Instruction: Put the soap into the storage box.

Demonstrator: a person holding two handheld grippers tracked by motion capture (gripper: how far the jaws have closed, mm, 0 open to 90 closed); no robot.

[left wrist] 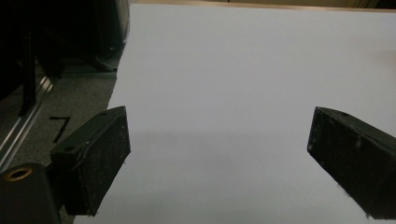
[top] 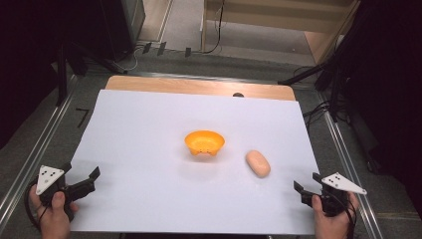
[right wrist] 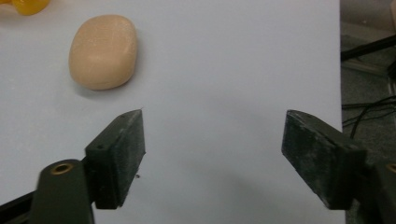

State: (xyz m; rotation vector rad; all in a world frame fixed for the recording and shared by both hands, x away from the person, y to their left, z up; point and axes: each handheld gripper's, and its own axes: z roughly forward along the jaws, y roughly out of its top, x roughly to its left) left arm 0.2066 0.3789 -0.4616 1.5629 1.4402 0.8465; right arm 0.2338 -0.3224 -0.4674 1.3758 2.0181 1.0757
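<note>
An orange bowl [top: 204, 142] sits near the middle of the white sheet [top: 149, 129]. To its right lies a pale tan oval lump [top: 258, 163], like a bread roll. It also lies at the upper left of the right gripper view as the tan lump [right wrist: 103, 51], beyond the jaws, with the bowl's edge [right wrist: 29, 5] at the top left corner. My left gripper [top: 79, 172] stands open over the sheet's front left corner, nothing between its jaws. My right gripper [top: 307, 181] stands open at the front right, short of the lump.
The wooden table edge [top: 199, 85] runs along the far side of the sheet. Metal rails [top: 343, 149] flank the table. Cables [top: 318, 109] and dark stands lie on the floor to the right and left.
</note>
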